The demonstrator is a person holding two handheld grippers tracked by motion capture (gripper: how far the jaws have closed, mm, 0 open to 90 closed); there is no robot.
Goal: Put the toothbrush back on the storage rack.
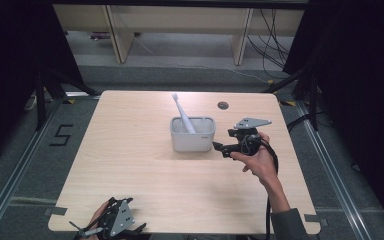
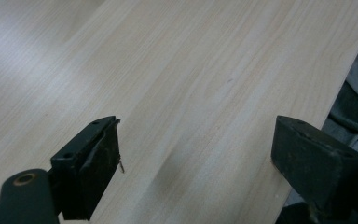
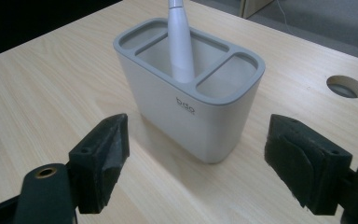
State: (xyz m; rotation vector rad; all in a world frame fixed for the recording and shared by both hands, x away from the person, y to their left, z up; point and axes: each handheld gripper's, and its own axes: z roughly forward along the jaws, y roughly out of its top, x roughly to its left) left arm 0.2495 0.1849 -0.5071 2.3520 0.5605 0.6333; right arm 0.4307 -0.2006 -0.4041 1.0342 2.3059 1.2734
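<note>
A white holder with a grey rim [image 1: 192, 134] [image 3: 193, 107] stands near the middle of the wooden table [image 1: 140, 175]. A white toothbrush [image 1: 182, 113] [image 3: 180, 42] leans in its middle compartment, head up and tilted to the left. My right gripper [image 1: 219, 146] [image 3: 196, 163] is held just right of the holder, open, with nothing between its jaws. My left gripper [image 1: 110, 222] [image 2: 196, 158] rests at the table's near left edge, open over bare wood.
A round cable hole [image 1: 223, 105] [image 3: 345, 86] sits in the table behind the holder. Beyond the far edge stand wooden furniture legs [image 1: 117, 35] and cables [image 1: 272, 40] on the floor. Black curtains close both sides.
</note>
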